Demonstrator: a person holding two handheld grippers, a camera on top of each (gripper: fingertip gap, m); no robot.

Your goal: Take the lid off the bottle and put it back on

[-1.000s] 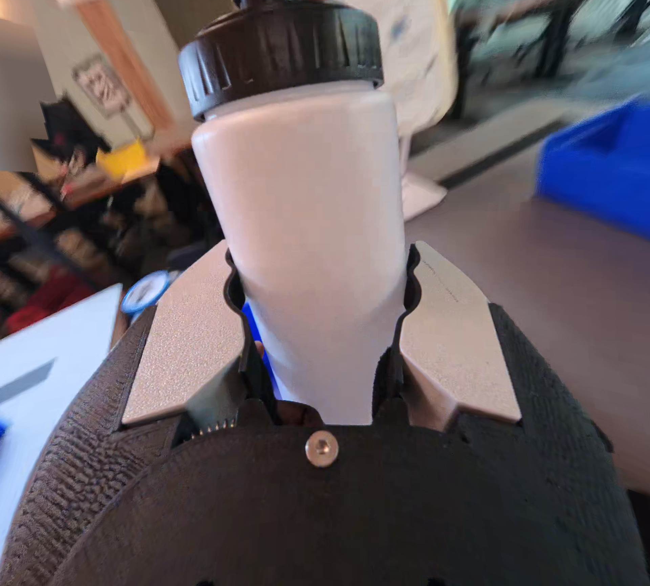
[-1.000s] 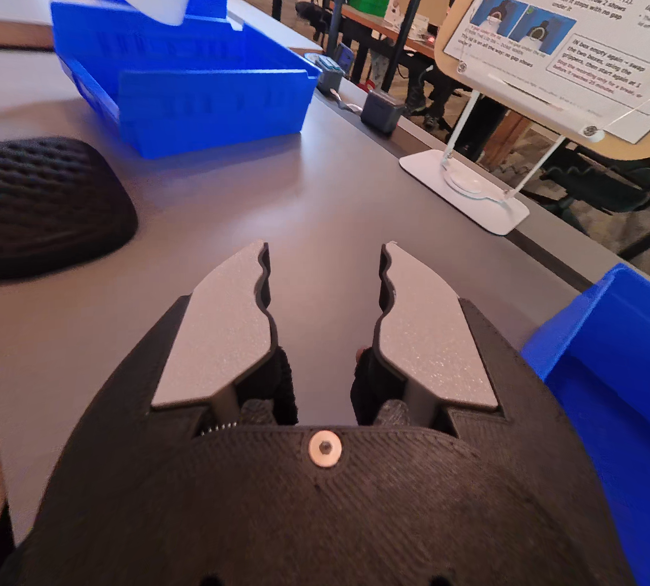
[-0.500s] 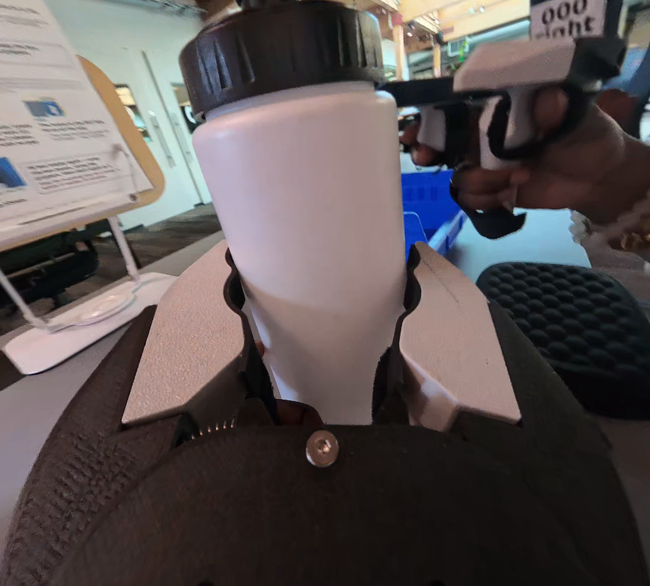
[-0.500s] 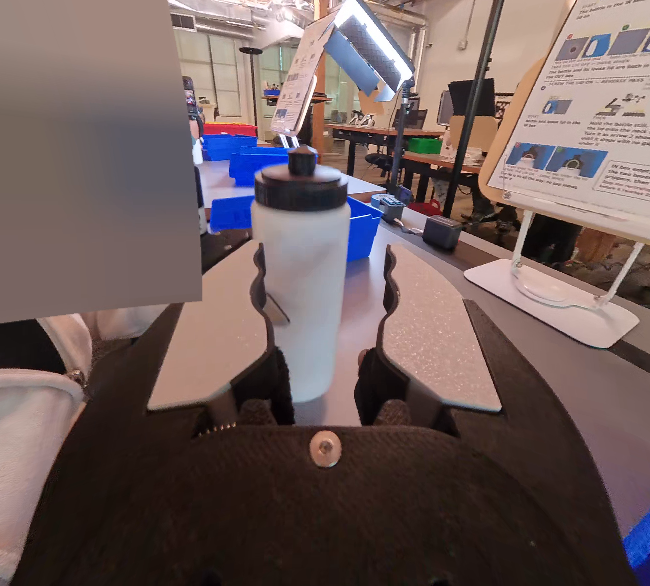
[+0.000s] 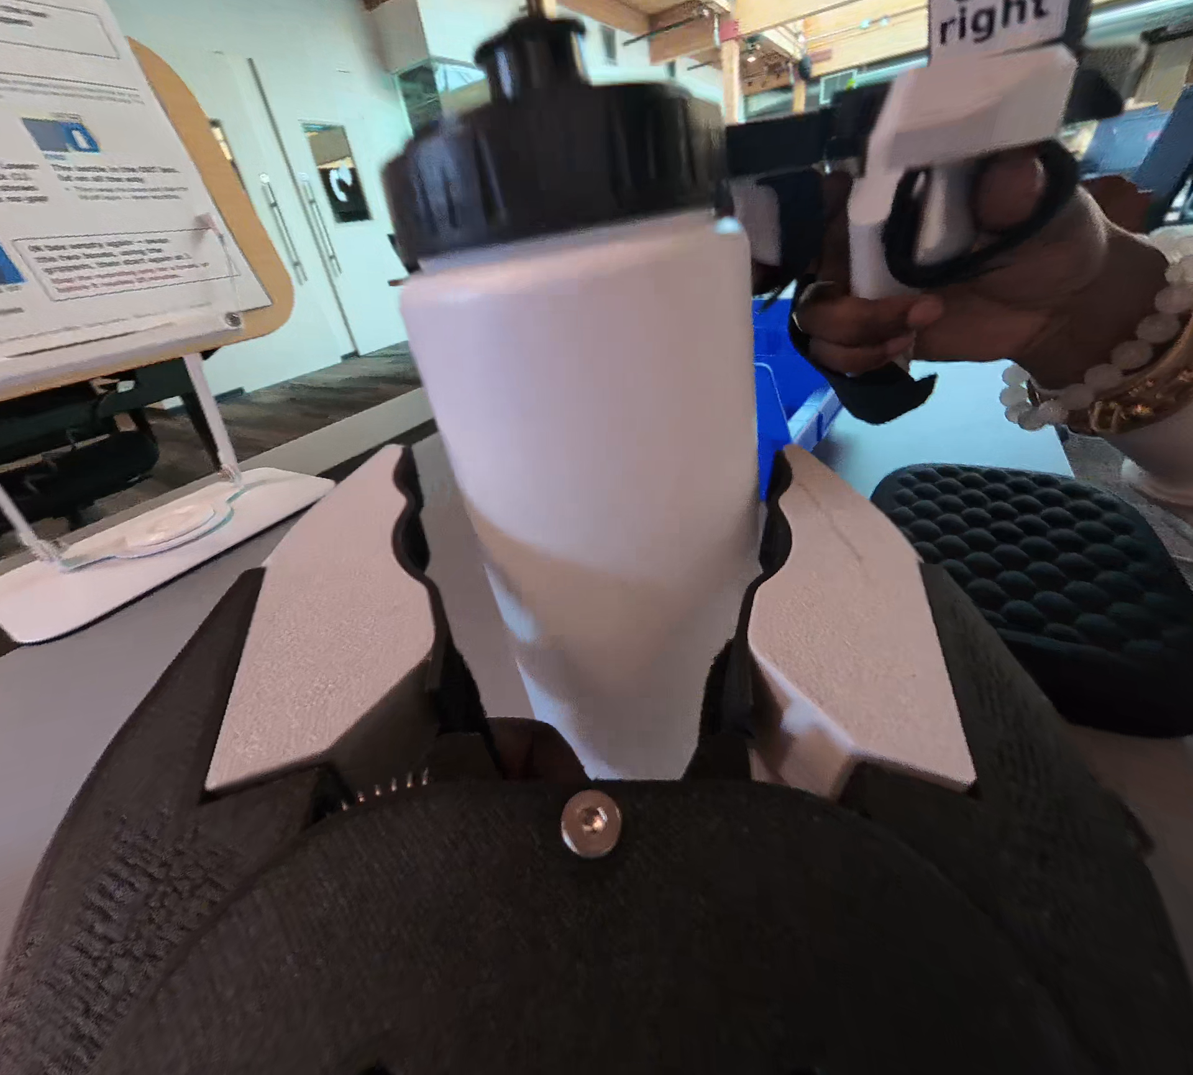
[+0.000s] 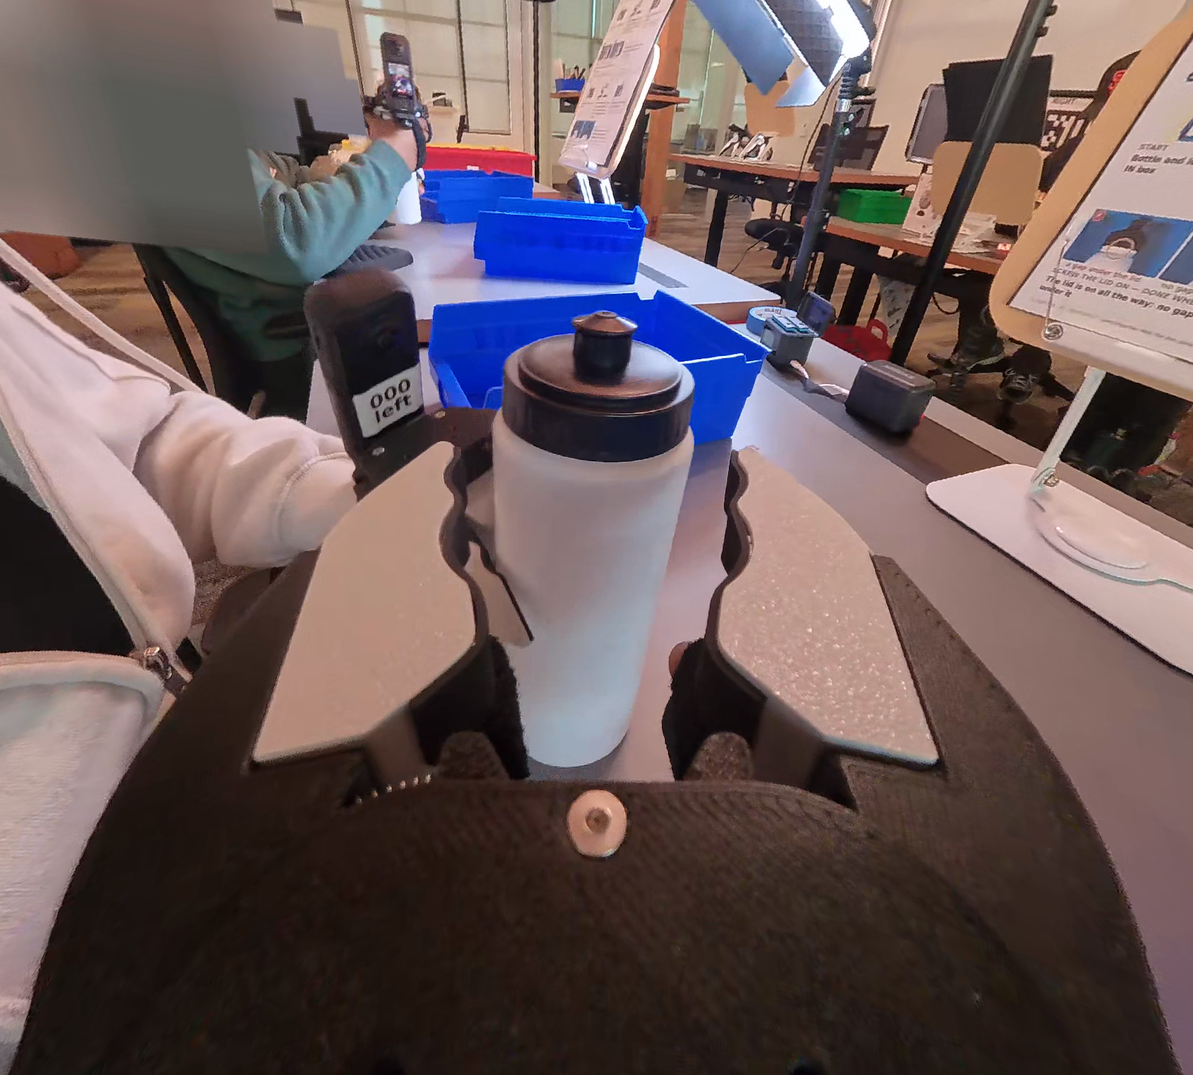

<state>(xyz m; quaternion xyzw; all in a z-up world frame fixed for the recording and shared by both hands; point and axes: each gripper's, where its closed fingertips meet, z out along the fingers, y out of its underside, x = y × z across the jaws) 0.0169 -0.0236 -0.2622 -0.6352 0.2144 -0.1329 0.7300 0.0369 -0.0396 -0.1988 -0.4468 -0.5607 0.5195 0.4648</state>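
Grey tabletop (image 6: 858,482) carries a blue plastic bin (image 6: 710,372) at the far side. Nearer, the white translucent bottle (image 6: 581,579) stands upright, black ribbed lid (image 6: 597,398) on. Left gripper (image 5: 591,502) is parted: right finger touches the bottle, left stands clear. Right gripper (image 6: 594,527) is wide open, empty, near the bottle.

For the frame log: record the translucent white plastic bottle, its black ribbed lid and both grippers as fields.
white plastic bottle: upright, blurred in left wrist view
black ribbed lid: on the bottle
left gripper: around bottle's lower body; gap beside one finger, grip unclear
right gripper: open, facing the bottle, touching nothing
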